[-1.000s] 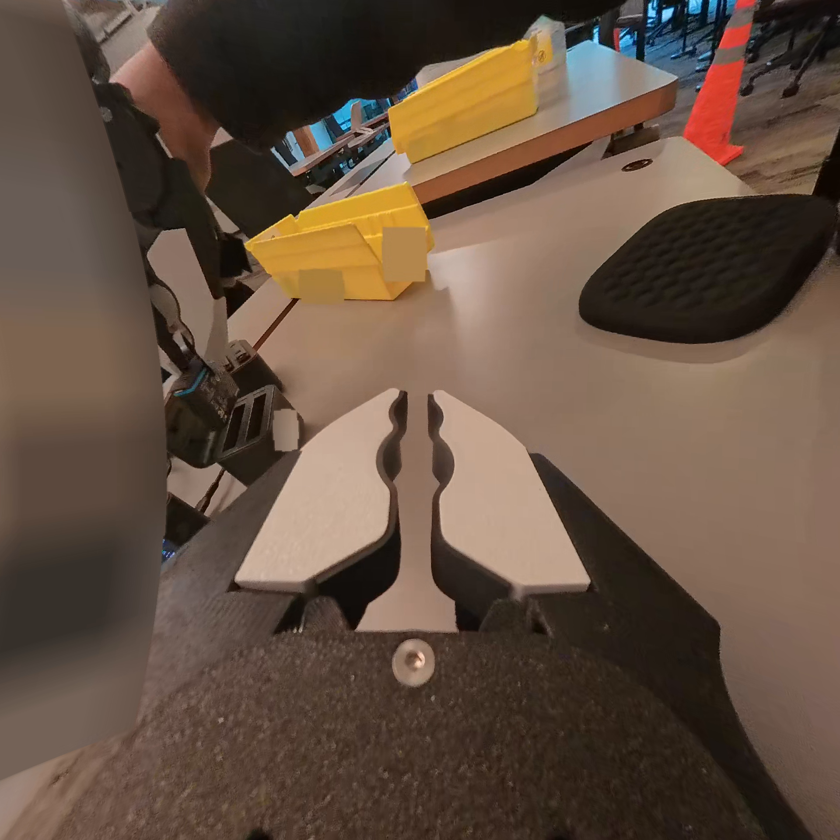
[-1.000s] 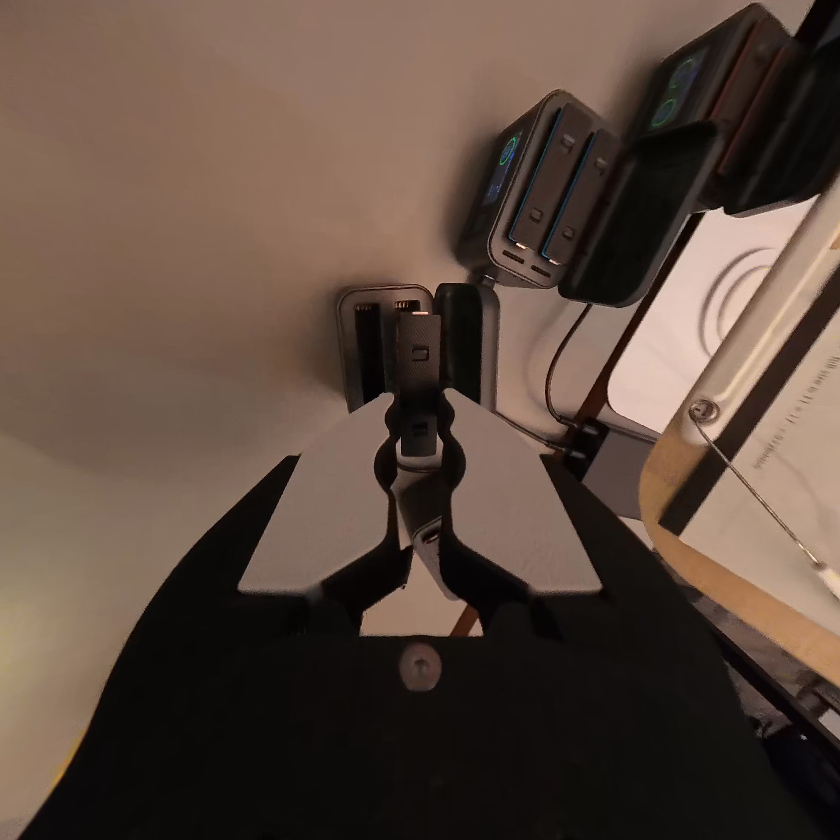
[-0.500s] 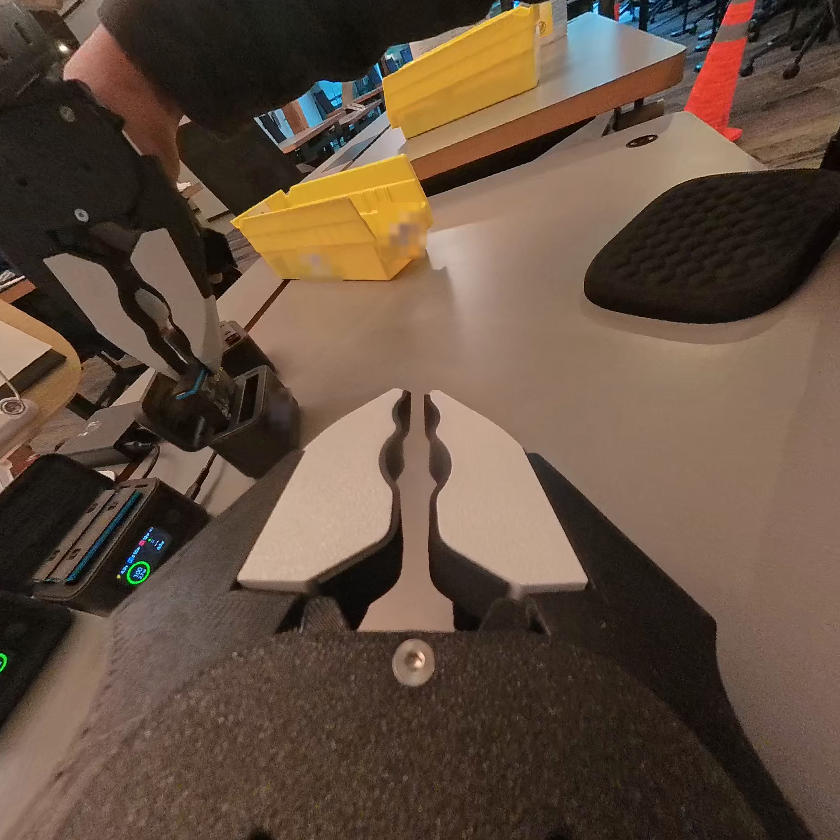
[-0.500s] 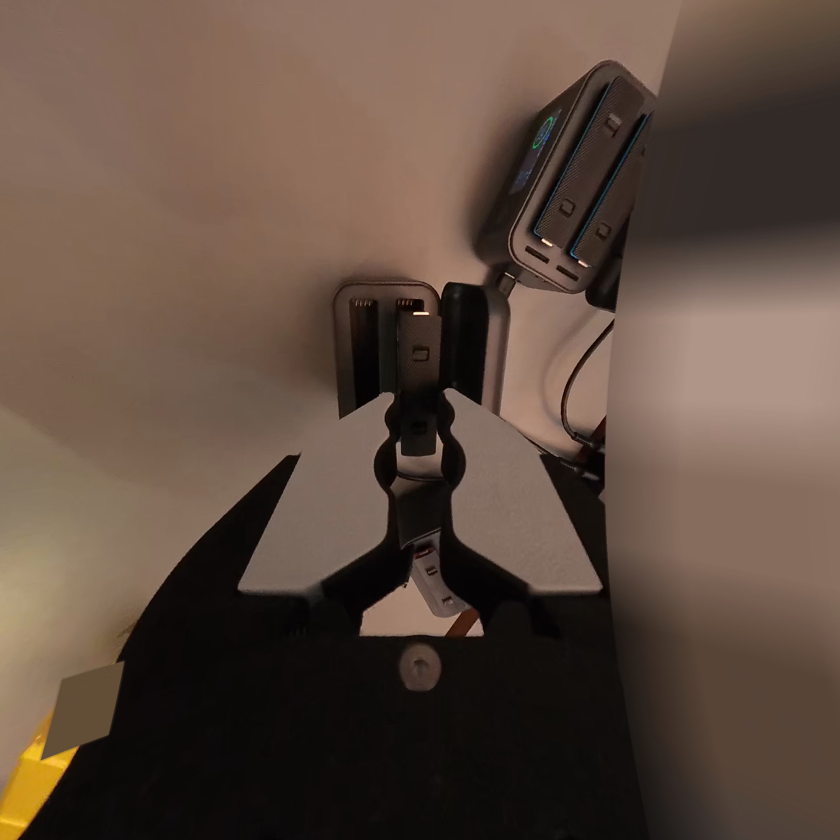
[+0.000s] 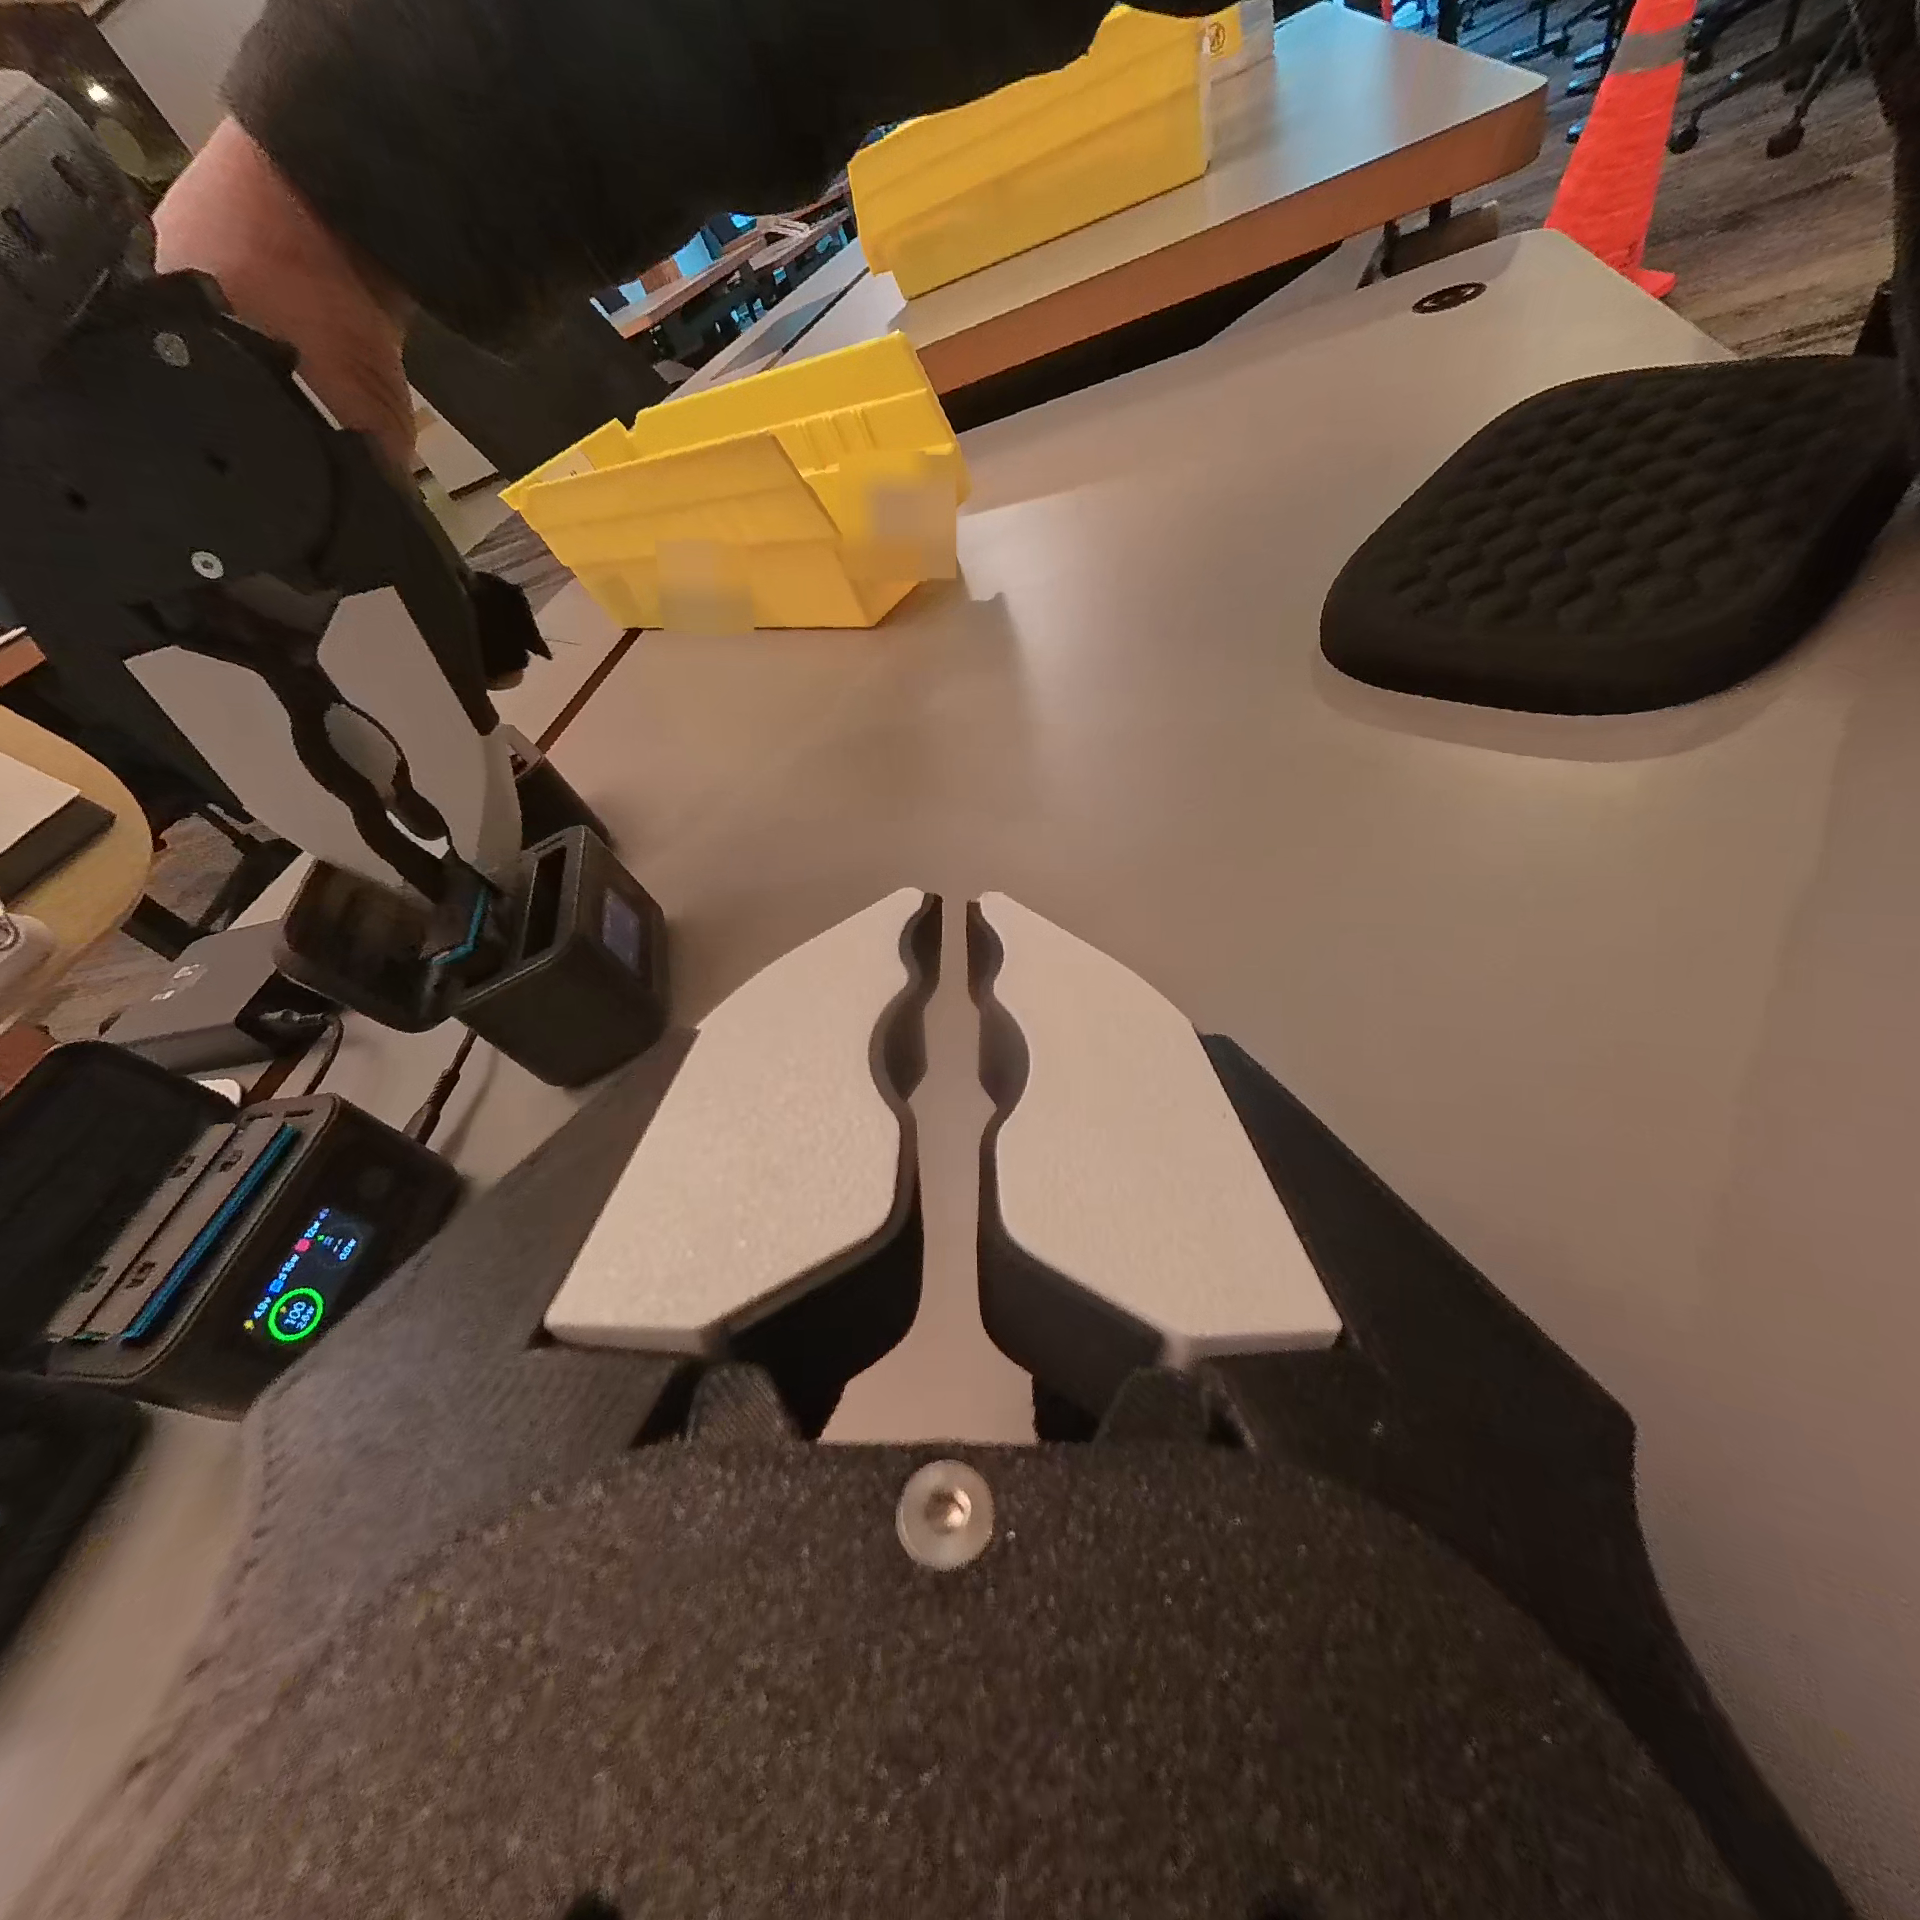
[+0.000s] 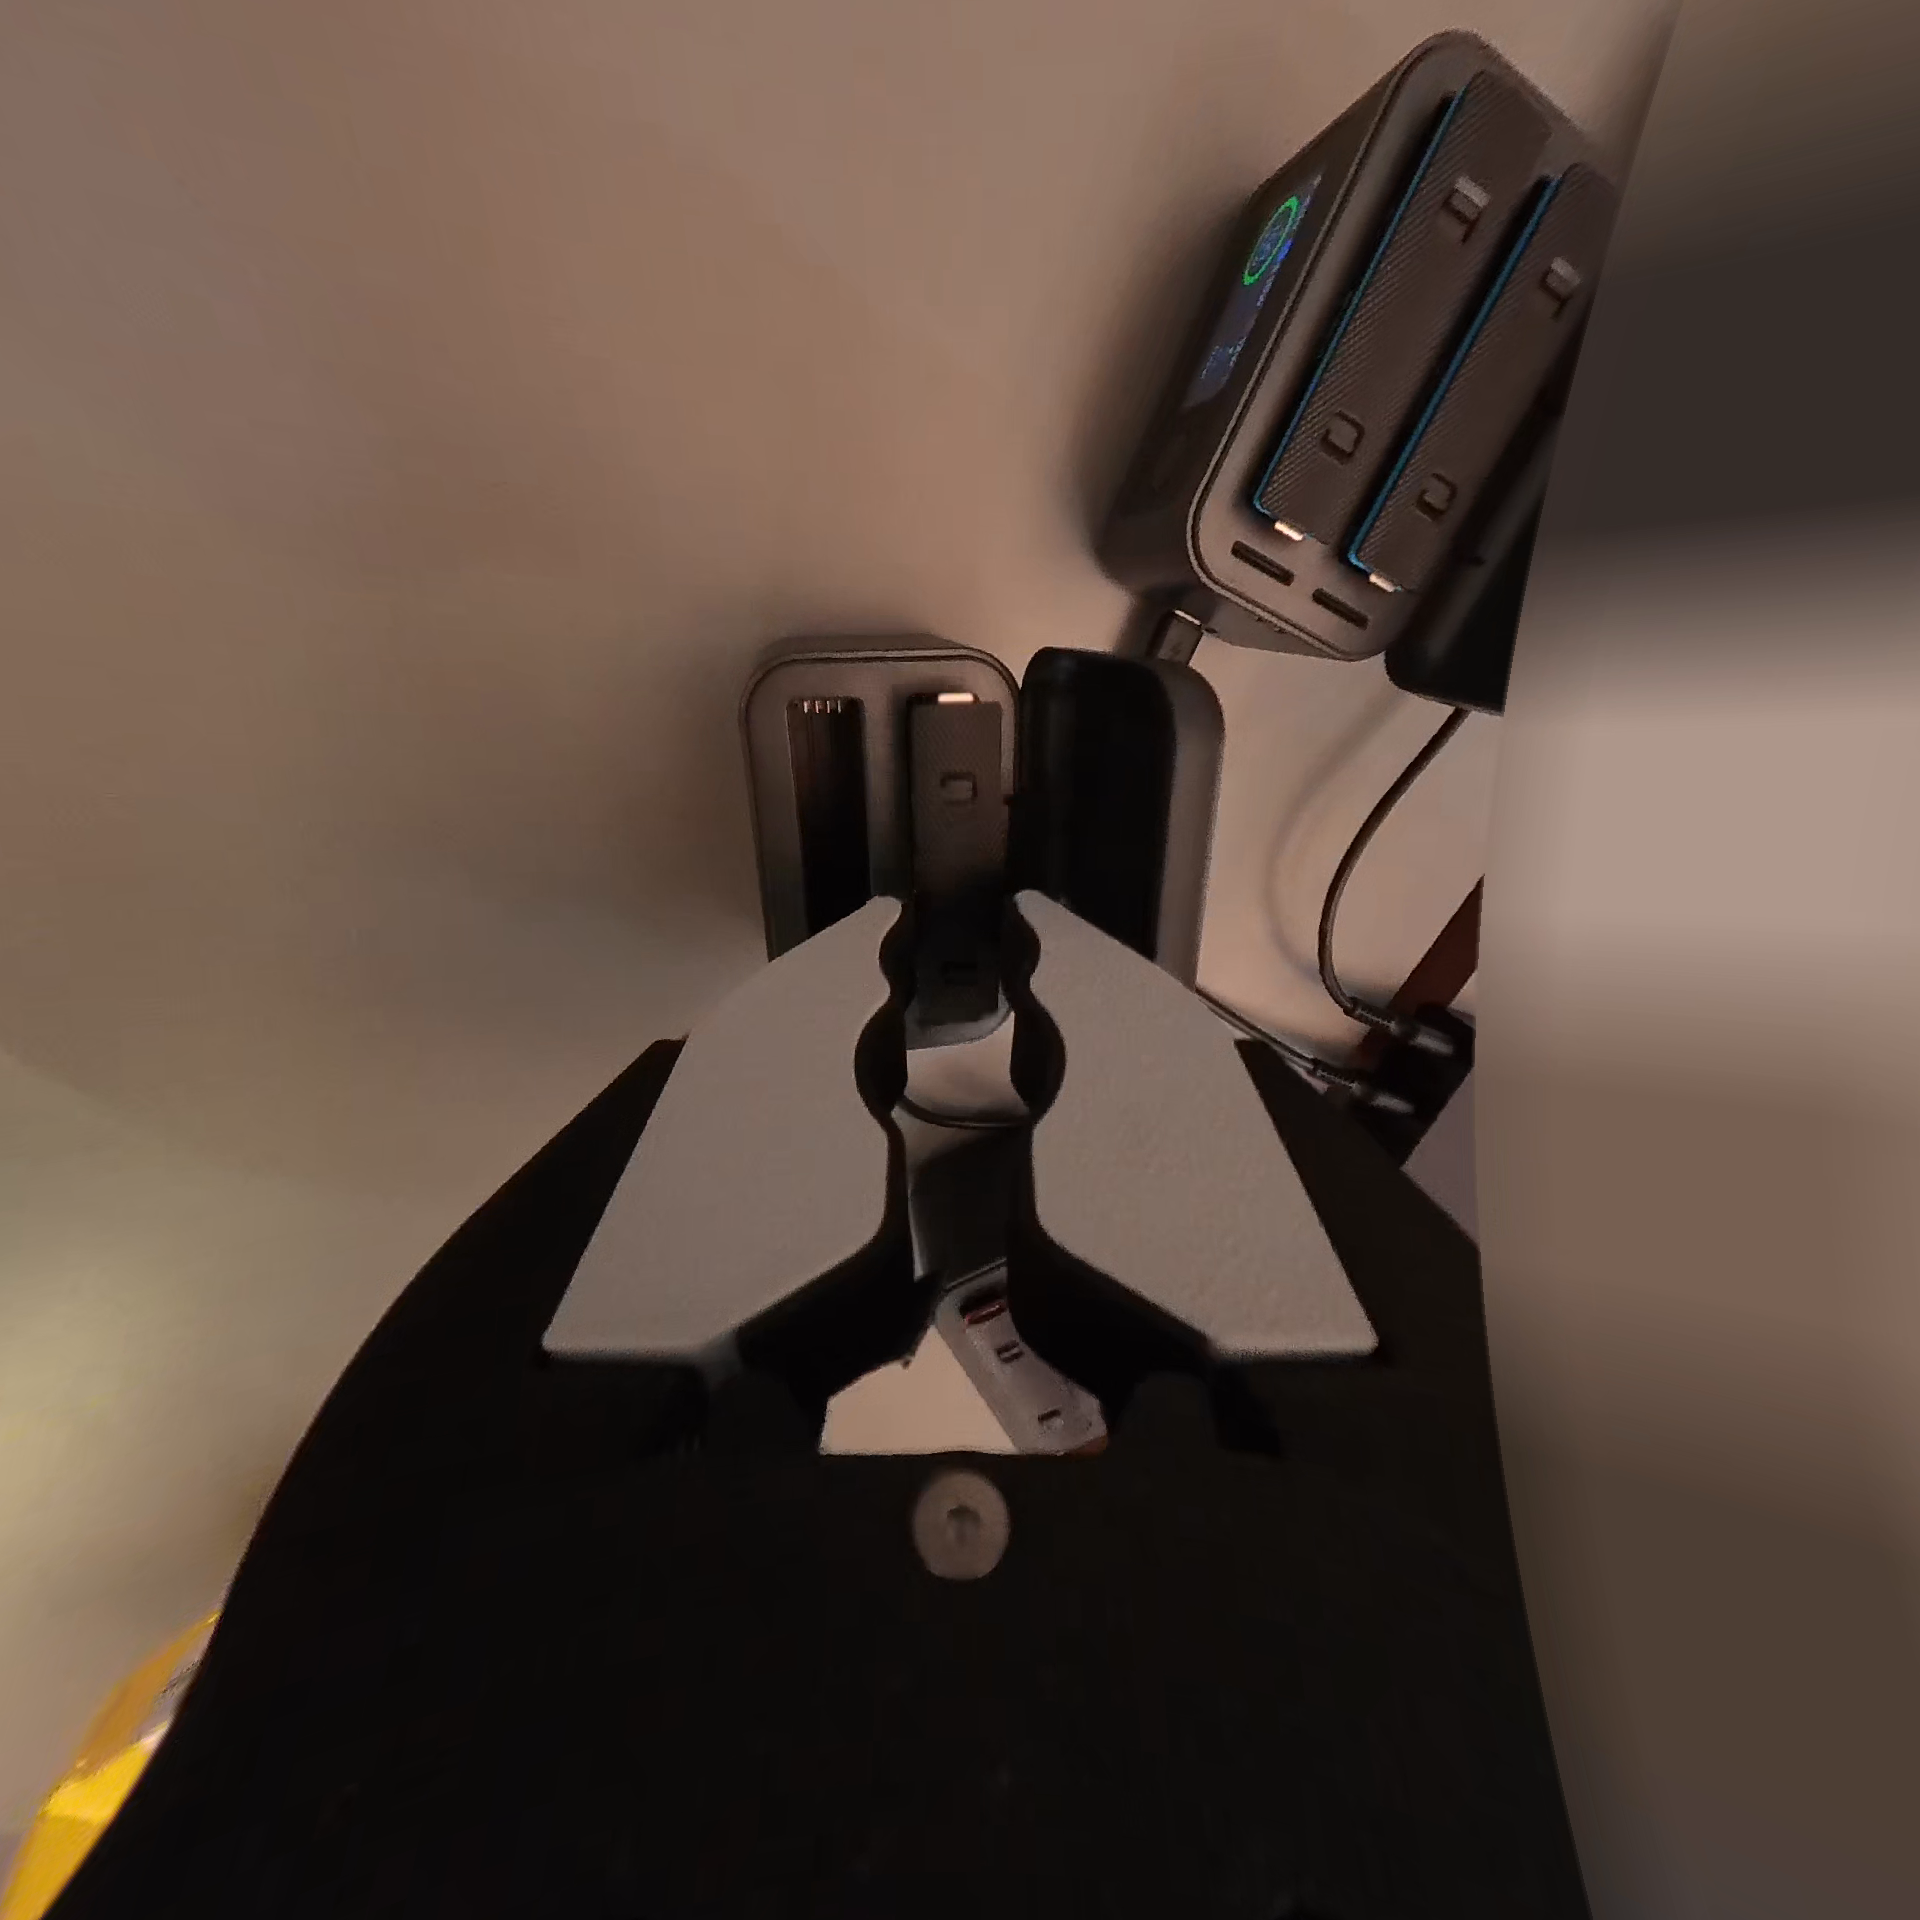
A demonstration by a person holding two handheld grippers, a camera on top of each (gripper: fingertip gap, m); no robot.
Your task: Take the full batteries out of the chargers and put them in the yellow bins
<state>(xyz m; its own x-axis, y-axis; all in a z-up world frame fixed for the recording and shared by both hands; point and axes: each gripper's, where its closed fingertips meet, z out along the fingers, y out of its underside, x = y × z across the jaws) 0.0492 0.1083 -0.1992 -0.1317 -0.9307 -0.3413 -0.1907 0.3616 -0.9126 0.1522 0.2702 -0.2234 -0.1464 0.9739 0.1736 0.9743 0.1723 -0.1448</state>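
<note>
My right gripper (image 6: 961,904) is shut on the near end of a dark battery (image 6: 951,790) that stands in the right slot of a small grey charger (image 6: 774,790). The charger's left slot is empty and its lid (image 6: 1112,790) is open. In the left wrist view the right gripper (image 5: 457,862) pinches the blue-edged battery (image 5: 473,920) at that charger (image 5: 582,966). My left gripper (image 5: 954,904) is shut and empty, low over the bare grey table (image 5: 1247,935). A yellow bin (image 5: 748,520) sits beyond the charger.
A second charger (image 6: 1382,395) with a green display holds two batteries; it also shows in the left wrist view (image 5: 260,1247). A black textured pad (image 5: 1621,530) lies at the right. Another yellow bin (image 5: 1039,156) sits on a farther table near an orange cone (image 5: 1621,135). Cables (image 6: 1351,862) run beside the chargers. The left gripper's tips are roughly 20 cm from the right gripper's.
The left wrist view has swung so that the right gripper and both chargers show clearly. The right gripper stays clamped on the battery in the charger slot.
</note>
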